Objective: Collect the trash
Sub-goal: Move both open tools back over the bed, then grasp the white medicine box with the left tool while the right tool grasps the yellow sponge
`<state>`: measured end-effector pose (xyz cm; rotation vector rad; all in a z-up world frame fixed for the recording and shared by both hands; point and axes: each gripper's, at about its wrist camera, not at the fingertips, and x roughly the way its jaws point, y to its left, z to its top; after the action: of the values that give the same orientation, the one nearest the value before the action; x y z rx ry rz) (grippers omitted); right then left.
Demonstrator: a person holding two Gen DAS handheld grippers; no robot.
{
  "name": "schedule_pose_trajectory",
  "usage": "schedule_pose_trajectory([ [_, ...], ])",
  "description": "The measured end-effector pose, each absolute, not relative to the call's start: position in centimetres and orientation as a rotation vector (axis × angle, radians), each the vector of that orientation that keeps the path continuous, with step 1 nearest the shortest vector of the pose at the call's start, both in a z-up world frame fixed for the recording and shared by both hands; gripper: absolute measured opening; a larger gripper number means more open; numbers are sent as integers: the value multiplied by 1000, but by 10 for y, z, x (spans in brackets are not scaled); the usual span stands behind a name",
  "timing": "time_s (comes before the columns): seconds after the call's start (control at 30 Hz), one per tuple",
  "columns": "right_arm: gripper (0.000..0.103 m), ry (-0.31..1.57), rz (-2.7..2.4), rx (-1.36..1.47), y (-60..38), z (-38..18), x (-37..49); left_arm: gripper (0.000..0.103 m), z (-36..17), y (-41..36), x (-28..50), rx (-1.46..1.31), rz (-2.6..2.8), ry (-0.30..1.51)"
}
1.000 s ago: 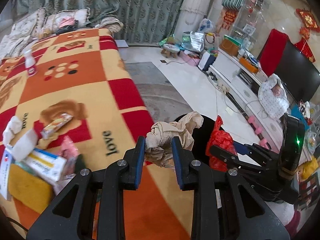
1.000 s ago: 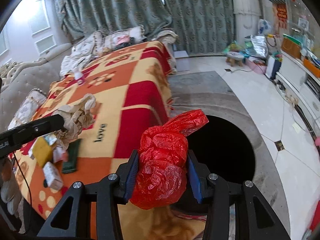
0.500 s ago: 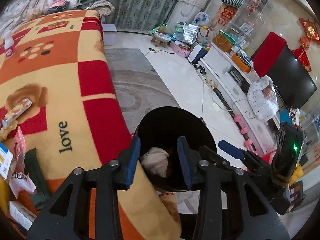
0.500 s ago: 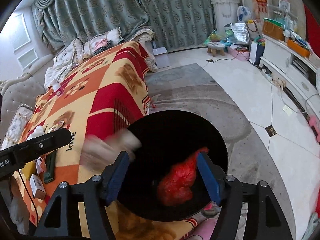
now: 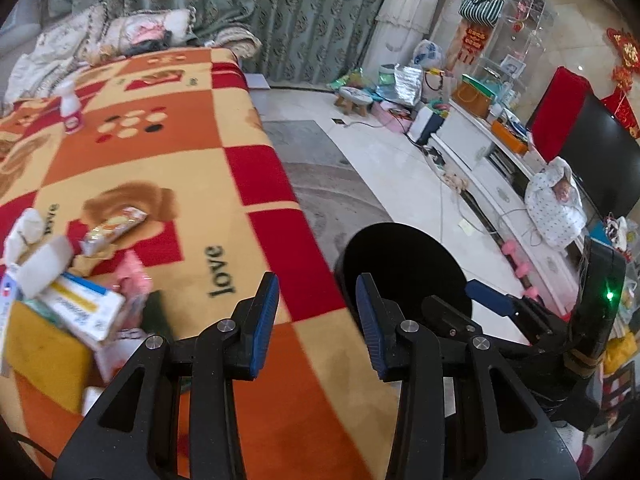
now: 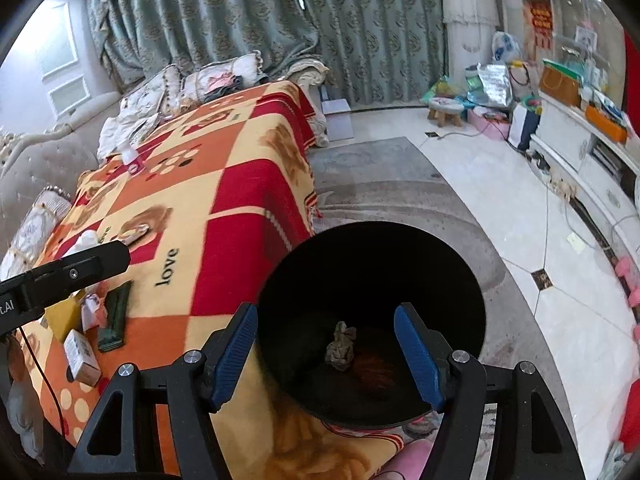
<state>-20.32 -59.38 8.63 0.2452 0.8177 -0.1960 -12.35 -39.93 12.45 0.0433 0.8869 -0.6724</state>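
A black round bin stands on the floor against the edge of the orange, red and cream blanket. At its bottom lie a crumpled beige paper and a dim red bag. My right gripper hangs open and empty over the bin's mouth. My left gripper is open and empty above the blanket's edge, with the bin just to its right. Trash lies on the blanket at the left: a snack wrapper, a white tissue, a yellow-and-white box and a pink wrapper.
A white spray bottle stands far up the blanket, with pillows behind it. A grey rug lies under the bin. A white TV cabinet, a small stool and bags line the right side.
A second ago the left gripper held crumpled beige paper and the right held a red bag. Both opened over the bin and the items dropped in. The left view swung back toward the blanket.
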Motion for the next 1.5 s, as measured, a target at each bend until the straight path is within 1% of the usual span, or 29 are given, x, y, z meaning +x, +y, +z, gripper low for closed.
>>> schedule_pose_trajectory([
  [0.23, 69, 805, -158, 202, -559, 97, -196, 38, 132, -360, -128, 61, -602, 829],
  [0.8, 73, 794, -53, 135, -487, 113, -176, 38, 139, -278, -125, 24, -475, 779],
  [1.1, 75, 809, 7, 101, -451, 112, -165, 38, 130, -229, -115, 5, -392, 798],
  [1.5, 77, 847, 116, 82, -406, 102, -148, 38, 108, -142, -101, -25, -259, 844],
])
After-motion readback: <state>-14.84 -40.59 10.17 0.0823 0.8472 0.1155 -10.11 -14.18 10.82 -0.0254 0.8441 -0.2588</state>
